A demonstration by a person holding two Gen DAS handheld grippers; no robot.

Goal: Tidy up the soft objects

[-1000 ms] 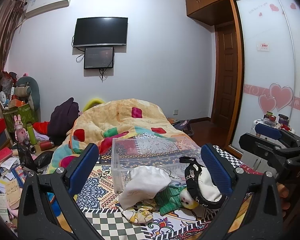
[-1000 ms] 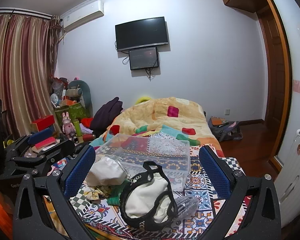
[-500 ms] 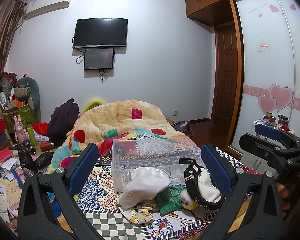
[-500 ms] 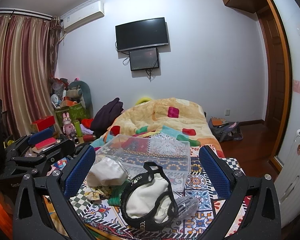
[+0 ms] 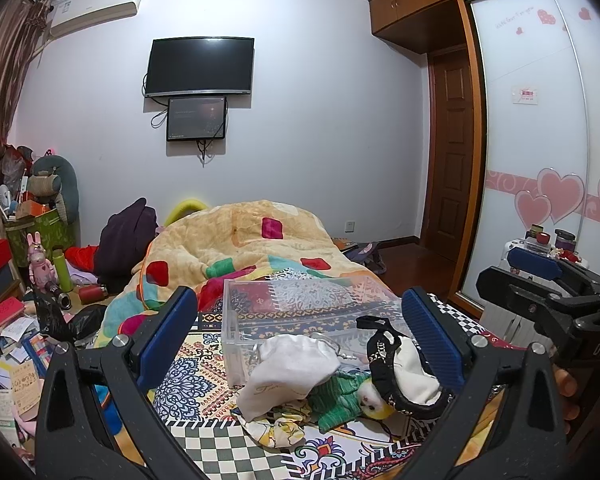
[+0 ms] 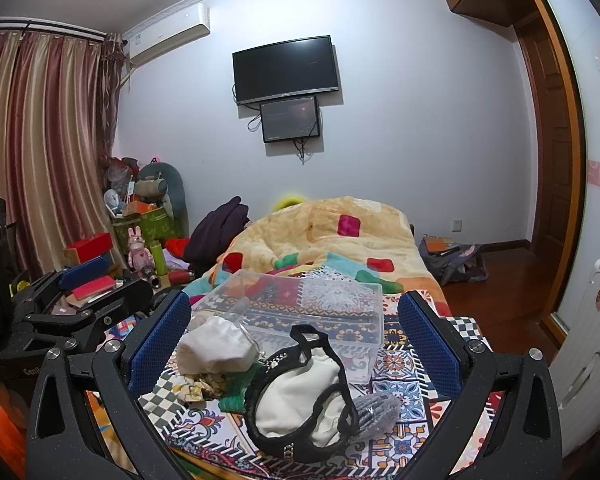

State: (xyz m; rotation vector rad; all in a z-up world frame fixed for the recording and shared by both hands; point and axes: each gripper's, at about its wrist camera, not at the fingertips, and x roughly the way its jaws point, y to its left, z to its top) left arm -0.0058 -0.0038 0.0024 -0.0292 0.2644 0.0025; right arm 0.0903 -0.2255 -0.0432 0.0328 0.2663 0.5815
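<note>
1. My left gripper (image 5: 300, 336) has its jaws spread wide and holds nothing; it hangs over the near end of the bed (image 5: 204, 376).
2. My right gripper (image 6: 294, 332) also has its jaws spread and empty, aimed at the same pile.
3. The clear box (image 5: 300, 312) sits on the patterned cover, just behind the soft things, its open top showing nothing inside.
4. The white pouch (image 5: 292, 368) lies in front of the box, leaning against its near wall.
5. The green toy (image 5: 340, 394) lies beside the pouch, partly under it and under the bag.
6. The bag (image 6: 296, 392), white with black trim and strap, lies to the right of the toy, touching it.
7. A floral cloth (image 5: 276, 428) is bunched under the pouch's near edge.
8. A grey sock (image 6: 376, 412) rests against the bag's right side in the right wrist view.
9. A quilt (image 5: 236, 248) is heaped on the bed beyond the box.
10. From the left wrist view, my right gripper shows at the right edge, well apart from the pile.
</note>
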